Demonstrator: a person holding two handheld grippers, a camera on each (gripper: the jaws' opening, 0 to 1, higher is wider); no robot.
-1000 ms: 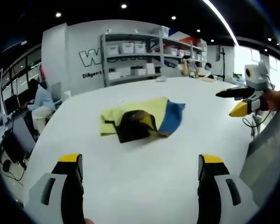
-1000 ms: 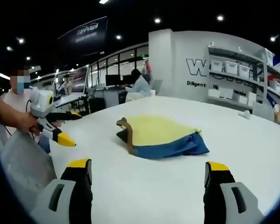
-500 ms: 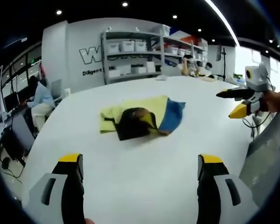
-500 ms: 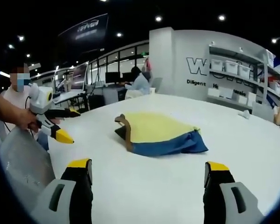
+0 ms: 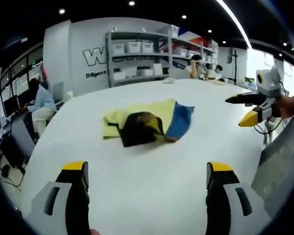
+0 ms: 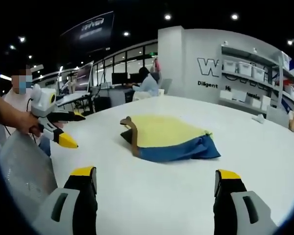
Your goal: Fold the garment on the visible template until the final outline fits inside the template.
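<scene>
The garment (image 5: 144,123) lies folded into a compact bundle near the middle of the white table (image 5: 220,132), with yellow, blue and dark brown layers showing. In the right gripper view the garment (image 6: 166,137) shows a yellow top over a blue edge. My left gripper (image 5: 144,171) hovers open and empty over the near table, well short of the bundle. My right gripper (image 6: 155,174) also stands open and empty, short of the garment. The right gripper (image 5: 249,106) appears off the bundle's right side, and the left gripper (image 6: 59,128) appears off its left side.
A grey translucent sheet (image 5: 284,161) hangs by the table edge beside the person holding the grippers. Shelves with white bins (image 5: 137,54) line the far wall. A person (image 5: 39,105) sits at a desk beyond the table's left side.
Both views have drifted only slightly. The garment lies as before and both grippers stay open away from it.
</scene>
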